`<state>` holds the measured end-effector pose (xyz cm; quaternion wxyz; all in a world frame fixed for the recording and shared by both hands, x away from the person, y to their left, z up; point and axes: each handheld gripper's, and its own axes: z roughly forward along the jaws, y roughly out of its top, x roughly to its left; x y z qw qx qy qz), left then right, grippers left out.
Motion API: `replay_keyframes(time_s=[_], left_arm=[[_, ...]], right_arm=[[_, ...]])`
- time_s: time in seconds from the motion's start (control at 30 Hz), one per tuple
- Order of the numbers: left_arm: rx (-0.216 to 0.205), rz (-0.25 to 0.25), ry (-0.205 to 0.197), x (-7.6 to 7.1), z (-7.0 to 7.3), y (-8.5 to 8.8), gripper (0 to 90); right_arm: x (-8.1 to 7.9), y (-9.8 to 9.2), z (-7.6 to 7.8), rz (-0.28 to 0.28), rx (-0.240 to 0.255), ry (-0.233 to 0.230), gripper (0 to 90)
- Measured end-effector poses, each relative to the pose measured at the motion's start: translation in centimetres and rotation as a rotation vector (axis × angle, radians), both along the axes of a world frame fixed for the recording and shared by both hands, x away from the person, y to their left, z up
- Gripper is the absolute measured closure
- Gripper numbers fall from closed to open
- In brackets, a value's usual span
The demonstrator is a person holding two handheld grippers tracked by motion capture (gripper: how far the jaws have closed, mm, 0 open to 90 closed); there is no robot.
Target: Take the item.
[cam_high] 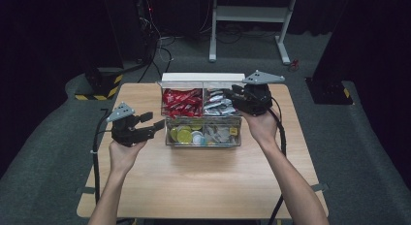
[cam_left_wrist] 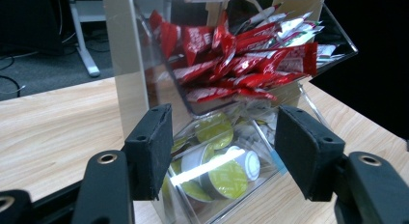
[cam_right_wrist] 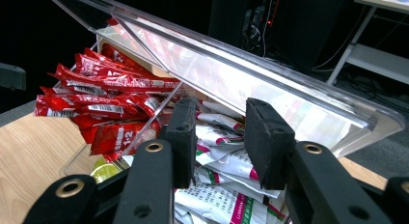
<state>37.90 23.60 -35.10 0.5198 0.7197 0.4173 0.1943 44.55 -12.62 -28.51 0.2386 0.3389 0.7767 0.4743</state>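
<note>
While R gripper [cam_right_wrist: 219,118] sits over white sachets [cam_right_wrist: 226,161]: jaws pressed together, may snag extras.
L gripper [cam_left_wrist: 224,122]: spread, empty, near box [cam_high: 167,133] front-left; could shove it.
Sachets: box's top-right bin.

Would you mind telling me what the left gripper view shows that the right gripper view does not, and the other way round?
Left gripper view: green-lidded cups in the lower front bin, framed by the left gripper with its jaws open. Right gripper view: white packets beneath the right gripper, and the clear lid tilted up above them. Both: the red packets and the wooden table.
</note>
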Motion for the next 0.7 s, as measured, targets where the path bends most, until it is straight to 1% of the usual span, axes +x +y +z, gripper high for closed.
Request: replay_keyframes(time_s=[0.03,0.1,0.2,0.37,0.43,0.53,0.7], left_arm=[[0.007,-0.003,-0.004,0.1,0.2,-0.1,39.3],[0.003,-0.007,-0.011,0.2,0.5,-0.3,39.8],[0.01,-0.012,-0.022,0.4,0.9,-0.6,40.3],[0.016,-0.02,-0.022,0.8,1.4,-1.0,41.5],[0.024,-0.017,-0.027,1.0,1.7,-1.2,42.2],[0.036,-0.018,-0.042,1.4,2.2,-1.5,46.5],[0.076,-0.012,-0.054,2.2,2.8,-2.4,49.5]], right_arm=[[0.0,0.0,0.0,-0.001,0.001,0.001,64.9],[0.0,0.0,0.1,-0.001,-0.005,0.001,64.9],[0.1,0.0,0.1,0.0,-0.009,0.002,64.9],[0.1,0.0,0.1,0.002,-0.004,0.002,65.0],[0.1,0.0,0.1,0.001,-0.005,0.003,65.0],[0.1,0.0,0.1,0.001,-0.007,0.002,65.0],[0.1,0.0,0.2,0.001,-0.008,0.002,65.0]])
